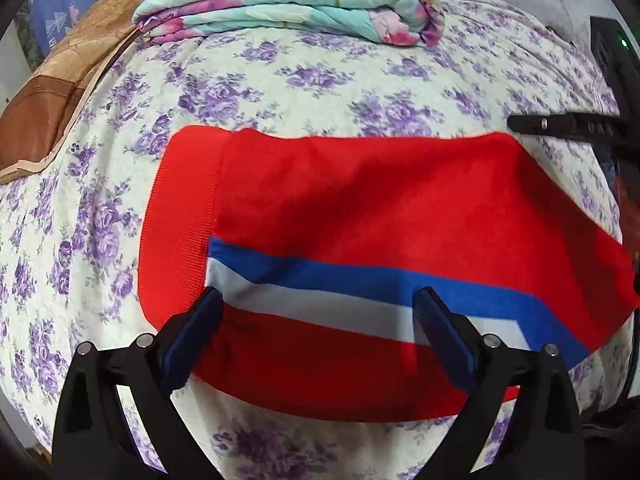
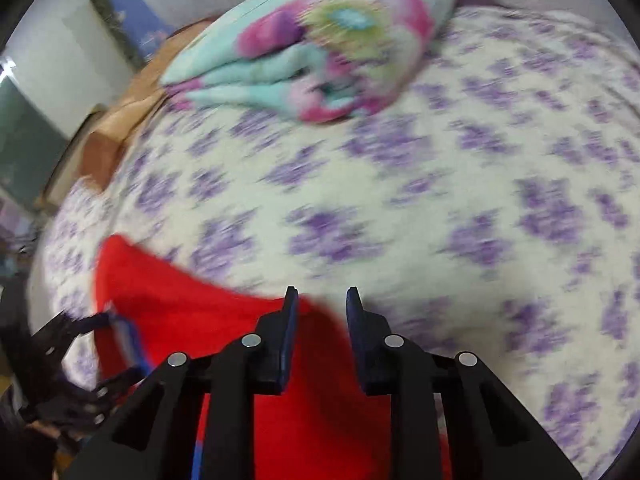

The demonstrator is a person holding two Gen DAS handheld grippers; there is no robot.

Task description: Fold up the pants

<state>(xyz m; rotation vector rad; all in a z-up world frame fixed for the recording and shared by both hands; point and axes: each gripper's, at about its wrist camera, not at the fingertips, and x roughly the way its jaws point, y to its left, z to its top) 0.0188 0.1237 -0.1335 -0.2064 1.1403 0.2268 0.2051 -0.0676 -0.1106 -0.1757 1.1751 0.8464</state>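
The pants point(image 1: 360, 220) lie flat on the bed point(image 1: 280, 80), near its front edge, with the folded quilt point(image 1: 288, 4) lying well behind them at the far side. A pillow point(image 1: 60, 92) lies at the bed's far left, beside the quilt. The left gripper point(image 1: 320, 336) hangs over the pants' near edge, the right gripper point(image 2: 322, 336) over their right end
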